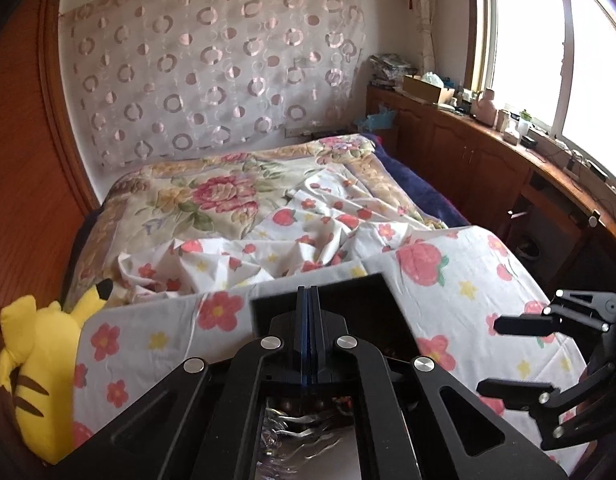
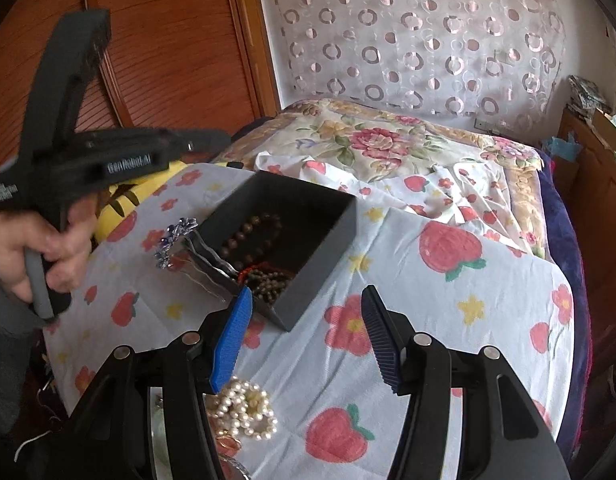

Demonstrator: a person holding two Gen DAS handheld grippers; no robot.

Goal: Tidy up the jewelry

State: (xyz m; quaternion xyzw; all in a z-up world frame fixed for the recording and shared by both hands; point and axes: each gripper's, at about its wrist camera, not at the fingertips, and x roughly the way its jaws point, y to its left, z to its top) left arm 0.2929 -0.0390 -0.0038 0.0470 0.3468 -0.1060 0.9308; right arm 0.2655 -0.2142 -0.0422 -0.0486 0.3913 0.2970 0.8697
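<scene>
The left tongs (image 1: 308, 300) are sitting squeezed shut, holding nothing, right over the black box (image 2: 292, 240) of dark beads (image 2: 252, 240). The right tongs (image 2: 308, 304) are standing half open and empty — the pearl beads (image 2: 244, 408) are lying just under them, with the box ahead, a sparkly hair comb (image 2: 188, 252) leaning at its left edge. A yellow toy (image 1: 40, 380) is sitting far to the left.

Left gripper (image 1: 308, 300) closed over black box (image 1: 359, 304), possibly empty, floral cloth (image 1: 447, 280)

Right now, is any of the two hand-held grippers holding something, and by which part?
Nothing is held. The left hand-held gripper is shut on nothing above the black box; the right hand-held gripper is open and empty.
</scene>
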